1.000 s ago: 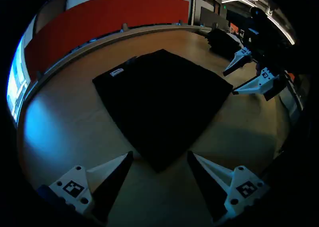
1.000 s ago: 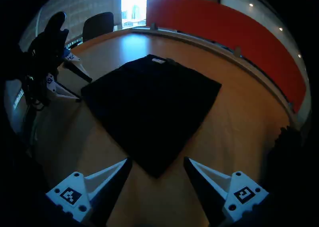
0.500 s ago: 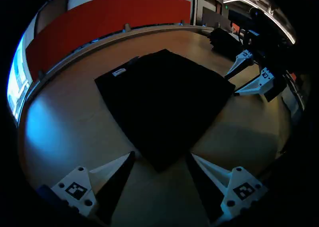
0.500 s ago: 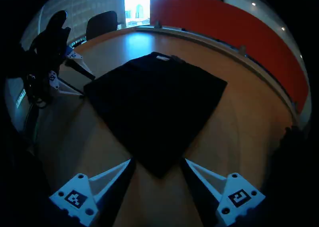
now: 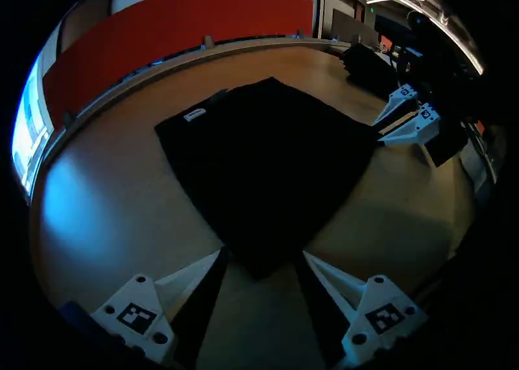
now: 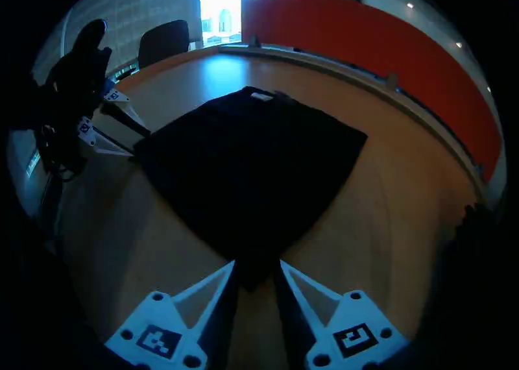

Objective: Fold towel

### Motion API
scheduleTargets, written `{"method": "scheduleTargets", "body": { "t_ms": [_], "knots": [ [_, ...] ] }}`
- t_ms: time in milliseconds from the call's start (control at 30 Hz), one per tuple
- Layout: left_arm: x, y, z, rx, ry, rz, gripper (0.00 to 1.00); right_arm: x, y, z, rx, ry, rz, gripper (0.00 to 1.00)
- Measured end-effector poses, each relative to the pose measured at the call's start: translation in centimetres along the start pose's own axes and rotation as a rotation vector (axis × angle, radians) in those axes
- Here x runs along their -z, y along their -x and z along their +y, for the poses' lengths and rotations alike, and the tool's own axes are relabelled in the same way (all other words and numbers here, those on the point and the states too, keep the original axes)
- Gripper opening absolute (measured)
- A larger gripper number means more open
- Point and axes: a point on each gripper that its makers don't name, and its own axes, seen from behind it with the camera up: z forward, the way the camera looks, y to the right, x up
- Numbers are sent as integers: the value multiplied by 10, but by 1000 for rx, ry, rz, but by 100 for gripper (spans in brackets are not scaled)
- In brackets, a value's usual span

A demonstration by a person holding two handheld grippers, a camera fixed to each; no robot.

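Black towel (image 5: pixel 266 156) lies flat on wooden table (image 5: pixel 110 201), squarish and smooth, small white tag (image 5: pixel 194 115) at far edge. My left gripper (image 5: pixel 263 256): fingers wide apart, near corner of towel between them, no grip. My right gripper (image 6: pixel 256 266): fingers drawn close around another corner; can't tell if they pinch cloth.

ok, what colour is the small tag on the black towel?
White small tag; clearest in left gripper view.

A red wall panel (image 5: pixel 181 26) borders the wooden table (image 5: pixel 117 195) (bright window (image 6: pixel 227 10), dark chair (image 6: pixel 162 42) beyond).
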Motion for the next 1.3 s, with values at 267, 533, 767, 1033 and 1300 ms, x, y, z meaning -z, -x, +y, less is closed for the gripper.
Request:
{"method": "scheduleTargets", "body": {
  "t_ms": [267,533,767,1033,1300],
  "knots": [
    [-1,0,-2,24,-9,-8,53,0,0,-1,5,1,0,30],
    [0,-1,-1,36,-9,-19,45,-1,0,-1,12,-5,-1,29],
    [0,-1,-4,55,-28,-21,26,-1,-1,-2,11,-12,-1,29],
    [1,-5,1,88,-27,-13,16,-2,-1,-4,13,-15,0,23],
    [3,-8,6,115,-18,-9,15,1,-4,1,-12,-12,14,19]
  ]
}}
